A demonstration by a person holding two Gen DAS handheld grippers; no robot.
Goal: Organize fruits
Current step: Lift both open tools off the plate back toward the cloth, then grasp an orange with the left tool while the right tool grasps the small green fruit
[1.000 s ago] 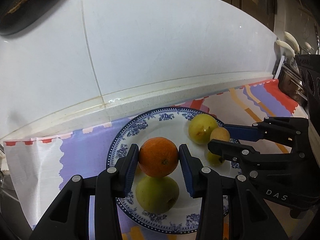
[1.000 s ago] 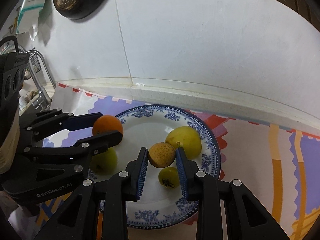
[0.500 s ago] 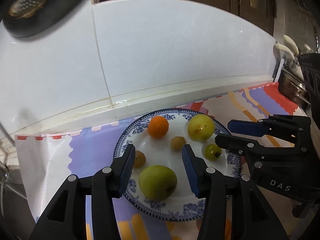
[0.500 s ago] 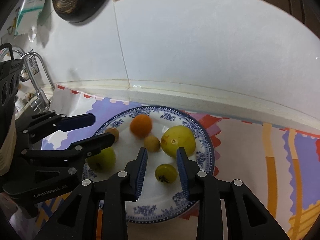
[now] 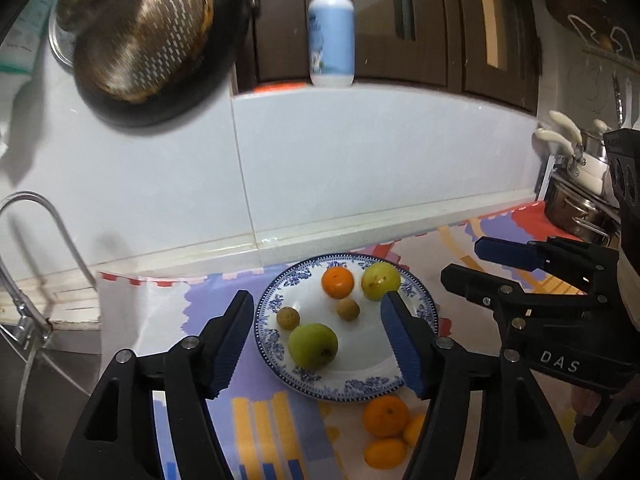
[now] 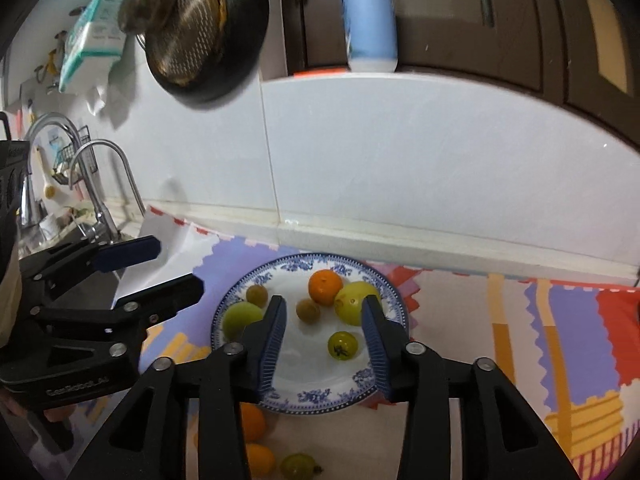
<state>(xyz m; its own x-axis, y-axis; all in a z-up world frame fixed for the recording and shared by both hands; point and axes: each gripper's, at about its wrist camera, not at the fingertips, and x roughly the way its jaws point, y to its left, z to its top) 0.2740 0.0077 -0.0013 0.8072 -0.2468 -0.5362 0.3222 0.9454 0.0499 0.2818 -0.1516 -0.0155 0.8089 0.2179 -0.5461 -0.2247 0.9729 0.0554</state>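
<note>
Grippers both empty, jaws spread wide: my left gripper [image 5: 318,336] hovers above the near-left part of the blue-patterned plate [image 5: 424,308], my right gripper [image 6: 324,340] above its near-right part. On the plate: green apple [image 5: 313,345] right under the left fingers, orange [image 6: 325,287] and yellow fruit [image 6: 354,303] touching at the far side, two small brown fruits [image 6: 308,310], small green fruit [image 6: 342,345] between my right fingers. Off the plate, just beside its near rim on the patterned mat [image 6: 568,328]: loose oranges [image 5: 386,416]. Fruits look light, round, smooth, so they will likely roll; best taken across the widest middle, gently, since soft skin bruises. Loose ones sit below and behind both tips.
</note>
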